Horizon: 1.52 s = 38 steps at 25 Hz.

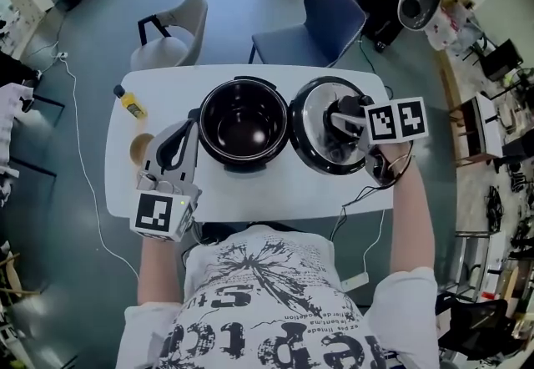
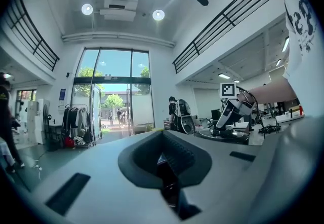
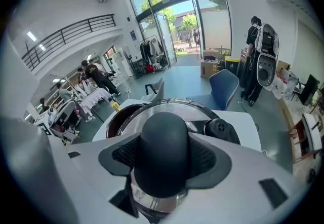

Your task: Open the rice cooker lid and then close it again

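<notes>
The black rice cooker pot [image 1: 243, 83] stands open in the middle of the white table [image 1: 275, 192], with its dark inside showing. Its round lid [image 1: 310, 138] lies off the pot, just to its right. My right gripper [image 1: 340, 122] is shut on the lid's black knob [image 3: 164, 152], which fills the space between the pads. The lid's metal rim [image 3: 202, 111] and the pot [image 3: 120, 119] lie beyond the knob. At the pot's left side my left gripper [image 1: 172, 144] points level with its pads [image 2: 177, 154] together and nothing in them.
A yellow bottle [image 1: 131, 104] and a round tan object [image 1: 142, 147] sit at the table's left edge. A grey chair [image 1: 171, 33] and a blue chair [image 1: 321, 25] stand behind the table. A black cable [image 1: 367, 192] trails off the front right corner.
</notes>
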Each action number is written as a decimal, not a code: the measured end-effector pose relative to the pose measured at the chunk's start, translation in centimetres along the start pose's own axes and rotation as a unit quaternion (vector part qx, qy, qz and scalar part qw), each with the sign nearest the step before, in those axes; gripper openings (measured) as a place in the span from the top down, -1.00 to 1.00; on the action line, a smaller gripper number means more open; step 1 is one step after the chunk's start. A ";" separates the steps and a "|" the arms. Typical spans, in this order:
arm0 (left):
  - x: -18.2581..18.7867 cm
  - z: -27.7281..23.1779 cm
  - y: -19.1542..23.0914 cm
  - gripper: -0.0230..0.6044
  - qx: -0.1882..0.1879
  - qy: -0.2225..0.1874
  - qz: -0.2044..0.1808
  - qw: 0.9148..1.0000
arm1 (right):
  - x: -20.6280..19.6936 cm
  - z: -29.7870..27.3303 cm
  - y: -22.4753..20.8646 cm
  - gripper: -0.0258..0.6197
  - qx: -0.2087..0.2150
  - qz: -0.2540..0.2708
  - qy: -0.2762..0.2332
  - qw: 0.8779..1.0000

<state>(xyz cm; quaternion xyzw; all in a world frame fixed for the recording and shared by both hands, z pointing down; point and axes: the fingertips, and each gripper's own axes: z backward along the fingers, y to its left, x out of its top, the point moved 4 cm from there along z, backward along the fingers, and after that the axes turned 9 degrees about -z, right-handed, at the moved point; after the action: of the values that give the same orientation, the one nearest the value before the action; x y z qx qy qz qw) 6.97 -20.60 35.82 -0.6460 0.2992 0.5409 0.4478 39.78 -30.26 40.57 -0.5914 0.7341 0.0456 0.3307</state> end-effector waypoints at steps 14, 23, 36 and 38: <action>-0.1 1.8 4.8 0.88 -0.004 -0.023 0.016 1.000 | 3.1 -4.2 11.2 0.00 0.005 0.063 0.020 0.998; -0.7 3.2 9.5 0.88 -0.011 -0.033 0.021 0.999 | 3.4 -8.9 17.7 0.00 0.010 0.075 0.050 0.996; -2.9 4.6 14.4 0.88 -0.030 -0.025 0.036 0.999 | 2.7 -13.9 21.1 0.00 -0.040 0.056 0.075 0.995; -3.3 4.7 14.8 0.88 -0.036 -0.023 0.038 0.998 | 2.6 -14.4 21.0 0.00 -0.055 0.055 0.077 0.994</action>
<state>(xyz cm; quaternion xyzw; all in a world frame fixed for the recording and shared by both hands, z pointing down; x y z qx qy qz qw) -8.69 -22.87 35.18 -0.6370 0.2934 0.5826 0.4108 14.52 -32.77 43.59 -0.5694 0.7850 0.0587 0.2370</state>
